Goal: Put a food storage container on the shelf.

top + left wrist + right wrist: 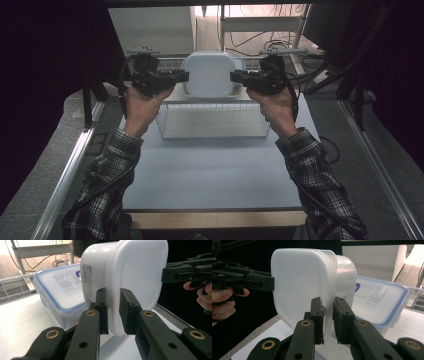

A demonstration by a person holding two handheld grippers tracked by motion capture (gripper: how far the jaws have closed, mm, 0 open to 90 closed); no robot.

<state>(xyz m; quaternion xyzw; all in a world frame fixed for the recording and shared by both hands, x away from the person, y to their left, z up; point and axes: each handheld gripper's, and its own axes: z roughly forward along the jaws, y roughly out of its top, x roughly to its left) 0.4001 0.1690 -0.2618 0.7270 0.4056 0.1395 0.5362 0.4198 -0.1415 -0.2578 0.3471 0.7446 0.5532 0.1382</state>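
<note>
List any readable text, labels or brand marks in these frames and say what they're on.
None reads clearly.
White container: a printed sticker on its side, print too small to read.
Blue-rimmed box: a blue mark and faint lid print, both blurred.

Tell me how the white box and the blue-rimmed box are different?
The white box is all white and held up on edge by both grippers; the blue-rimmed box lies flat on the table. Its lid is clear with a blue edge; the white box's lid is plain. Both are lidded plastic boxes.
</note>
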